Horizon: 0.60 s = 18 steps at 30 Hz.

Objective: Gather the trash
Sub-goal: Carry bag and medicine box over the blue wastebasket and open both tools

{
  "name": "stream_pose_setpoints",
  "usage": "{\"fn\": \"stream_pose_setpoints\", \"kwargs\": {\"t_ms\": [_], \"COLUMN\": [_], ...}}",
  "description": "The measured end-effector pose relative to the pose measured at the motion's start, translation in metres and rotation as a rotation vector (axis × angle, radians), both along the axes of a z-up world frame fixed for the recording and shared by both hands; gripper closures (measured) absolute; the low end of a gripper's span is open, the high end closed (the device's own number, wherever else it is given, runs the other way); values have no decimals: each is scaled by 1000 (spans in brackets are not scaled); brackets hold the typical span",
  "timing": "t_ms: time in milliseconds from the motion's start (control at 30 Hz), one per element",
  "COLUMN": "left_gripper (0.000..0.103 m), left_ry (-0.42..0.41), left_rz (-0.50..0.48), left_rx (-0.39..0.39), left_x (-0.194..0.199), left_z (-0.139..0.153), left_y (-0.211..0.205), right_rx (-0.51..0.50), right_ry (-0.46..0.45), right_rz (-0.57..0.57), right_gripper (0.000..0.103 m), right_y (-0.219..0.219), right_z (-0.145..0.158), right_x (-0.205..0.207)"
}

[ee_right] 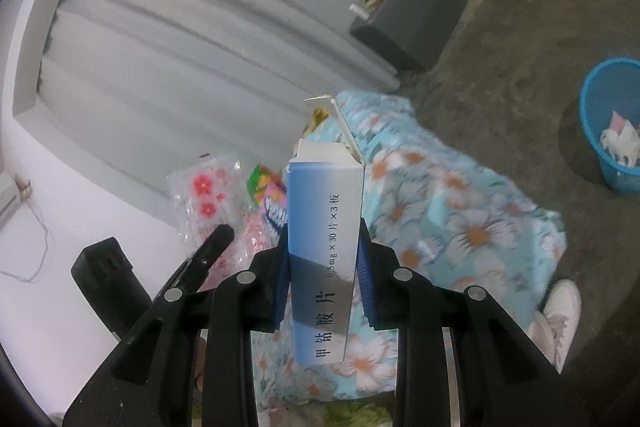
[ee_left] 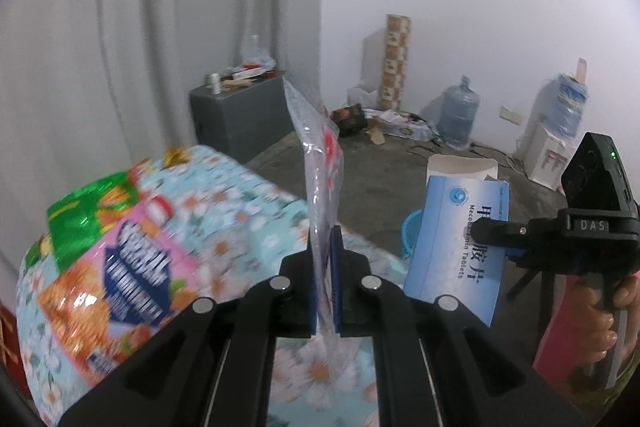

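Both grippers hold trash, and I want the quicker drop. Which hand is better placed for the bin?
Probably right: the blue bin shows open beyond the medicine box; the left's view barely shows it.

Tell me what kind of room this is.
Probably a sparse room in a home: bare concrete floor, a water dispenser by the white wall, grey curtains, and a floral-covered table.

water jugs [ee_left: 458, 117], grey cabinet [ee_left: 240, 115], curtain [ee_left: 120, 27]

A plain, sparsely furnished room in a home: bare concrete floor [ee_left: 380, 163] and white walls ahead of the tongs, grey curtains [ee_left: 140, 27] to their left, water jugs [ee_left: 458, 117] by a dispenser [ee_left: 546, 155] far ahead, floral tablecloth [ee_right: 460, 211] beneath.
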<state>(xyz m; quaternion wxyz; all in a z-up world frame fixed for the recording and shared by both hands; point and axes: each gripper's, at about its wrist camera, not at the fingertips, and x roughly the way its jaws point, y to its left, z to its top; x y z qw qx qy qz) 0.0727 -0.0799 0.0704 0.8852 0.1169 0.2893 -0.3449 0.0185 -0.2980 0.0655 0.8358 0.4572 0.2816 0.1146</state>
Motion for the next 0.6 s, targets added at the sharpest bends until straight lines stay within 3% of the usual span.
{"fn": "stream_pose_setpoints", "kwargs": {"t_ms": [333,600], "left_gripper": [98,98], "left_ry": [76,260], "left_rz": [-202,-363], "left_rx": [62,114], "left_x": [13,37], "left_z": [-13,-61], "left_y": [-125,-250], "right_rx": [84,-27], "right_ry": [28,180], "right_rz": [-220,-567], "right_gripper": [76,76], "right_y": [-85,-165], "right_z": [-31,-61], "right_x": [-36,-70]}}
